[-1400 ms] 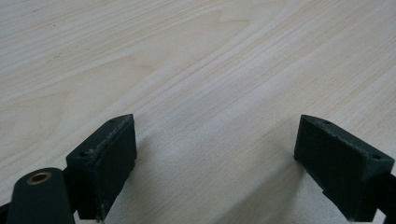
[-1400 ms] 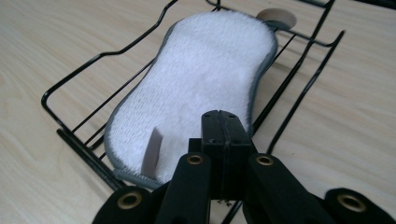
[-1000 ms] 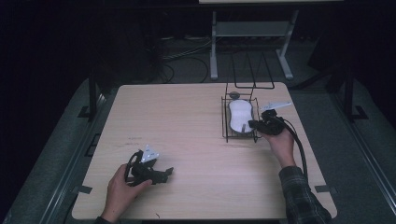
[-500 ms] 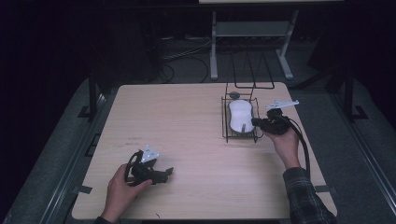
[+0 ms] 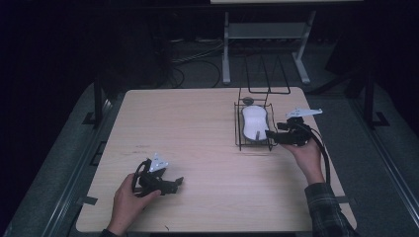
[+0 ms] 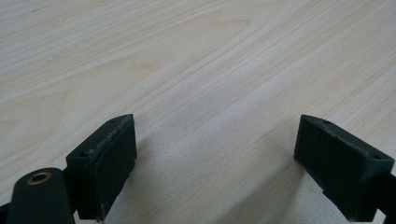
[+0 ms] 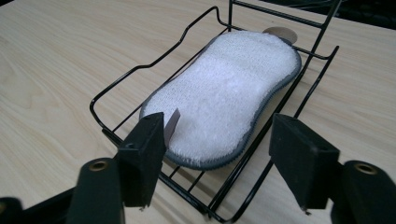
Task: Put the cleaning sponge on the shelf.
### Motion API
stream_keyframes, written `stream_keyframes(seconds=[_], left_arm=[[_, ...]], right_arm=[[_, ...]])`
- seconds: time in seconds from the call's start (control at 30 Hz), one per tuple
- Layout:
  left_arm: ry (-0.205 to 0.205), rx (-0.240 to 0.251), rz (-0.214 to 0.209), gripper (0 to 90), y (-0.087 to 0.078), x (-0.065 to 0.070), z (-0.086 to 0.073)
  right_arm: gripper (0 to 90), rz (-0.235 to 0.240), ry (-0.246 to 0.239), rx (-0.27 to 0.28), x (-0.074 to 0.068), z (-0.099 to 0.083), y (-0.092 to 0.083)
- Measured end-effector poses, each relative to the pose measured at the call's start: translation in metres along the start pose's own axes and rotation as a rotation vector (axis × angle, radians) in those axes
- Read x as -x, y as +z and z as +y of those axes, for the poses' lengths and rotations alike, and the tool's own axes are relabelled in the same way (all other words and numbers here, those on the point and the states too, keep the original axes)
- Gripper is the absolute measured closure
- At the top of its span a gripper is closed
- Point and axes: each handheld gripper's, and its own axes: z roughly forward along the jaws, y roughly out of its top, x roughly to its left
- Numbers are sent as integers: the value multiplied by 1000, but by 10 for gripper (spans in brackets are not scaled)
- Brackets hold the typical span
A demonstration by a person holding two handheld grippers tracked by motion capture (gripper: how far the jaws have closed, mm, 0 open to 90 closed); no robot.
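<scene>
One white scrubbing sponge (image 7: 224,95) with a grey edge lies flat in one black wire rack (image 7: 140,70) that stands on the far right part of the single wooden worktop (image 5: 197,128); in the high view the sponge (image 5: 254,122) fills most of the rack's (image 5: 238,126) floor. A small tan tab (image 7: 172,126) sticks up from the sponge's near end, and a round tan disc (image 7: 280,33) shows just past its far end. Two grippers are in play, one in each of the person's hands. The right gripper (image 5: 273,137) is held just beside the rack's right front corner, pointing toward it. In the right gripper view its jaws have just been opening and now stand spread, with the near end of the sponge and the rack's front wire lying between and just beyond them; neither pad presses on the sponge, though the left jaw stands right against the tan tab and whether it touches cannot be told. The left gripper (image 5: 173,183) rests low over the near left part of the worktop, well apart from the rack. In the left gripper view its jaws are spread wide over bare wood, with nothing between them.
</scene>
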Motion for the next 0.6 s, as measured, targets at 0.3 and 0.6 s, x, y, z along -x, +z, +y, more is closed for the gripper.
stream_keyframes(seconds=[0.3, 0.6], left_arm=[[0, 2, 0, 122, 0, 0, 0], [0, 3, 0, 122, 0, 0, 0]], right_arm=[[286, -18, -3, 2, -2, -10, -12], [277, -24, 5, 14, -4, -27, -26]])
